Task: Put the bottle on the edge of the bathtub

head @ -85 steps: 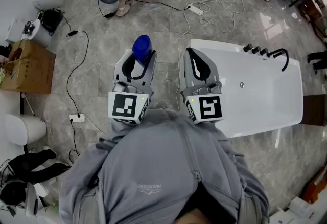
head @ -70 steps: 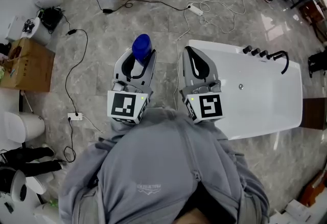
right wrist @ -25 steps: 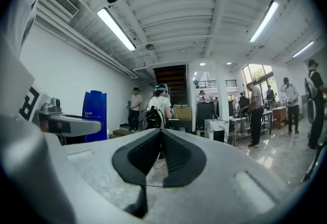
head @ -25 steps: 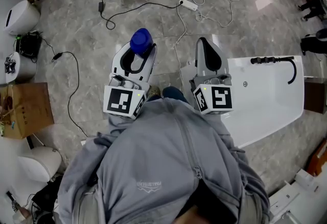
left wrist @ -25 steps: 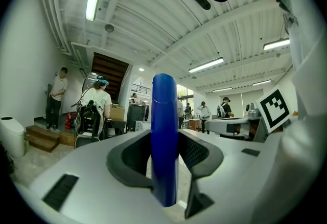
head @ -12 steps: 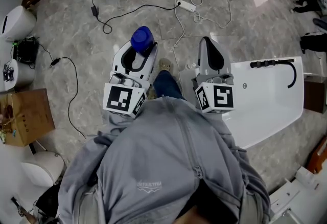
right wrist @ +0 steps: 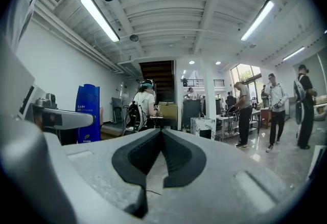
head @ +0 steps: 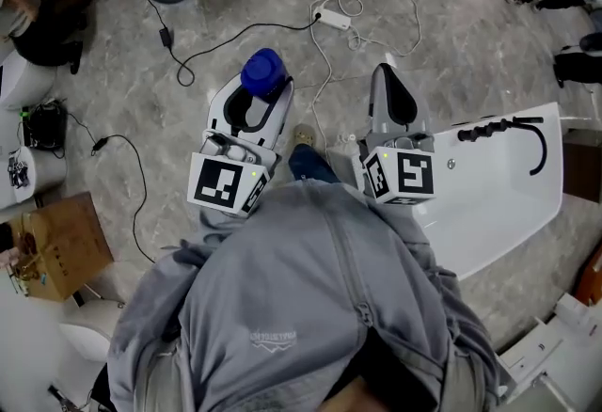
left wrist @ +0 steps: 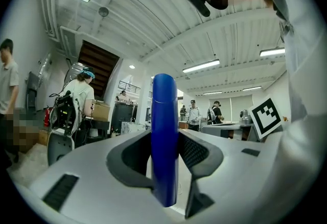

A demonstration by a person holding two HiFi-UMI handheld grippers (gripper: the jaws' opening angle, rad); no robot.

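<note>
Stands further along than in the earlier head views, with the white bathtub now swung to the right side and its black faucet turned toward the top. Carries the blue bottle upright in the left gripper, well to the left of the bathtub and over bare marble floor, not yet above the rim. Pinches the bottle's narrow sides between dark ribbed pads, jaws part-spread to its width. Probably keeps it upright so as to set it down on its base.

Holds the right gripper empty, jaws pressed together with nothing between them, at the bathtub's left end. Cannot tell from above whether over the corner or just beside it. Likely held level beside the left gripper simply as a resting carry while walking. Shows one shoe between the two grippers, just left of the bathtub.

Leaves a power strip and white cable on the floor beyond the bathtub's left end, and a cardboard box far to its left.

Reads as the transport step, placing not begun. Calls next for a carry rightward to the bathtub's flat rim, then a slow lowering. Risks tipping there, with so tall a bottle on so narrow a rim.
</note>
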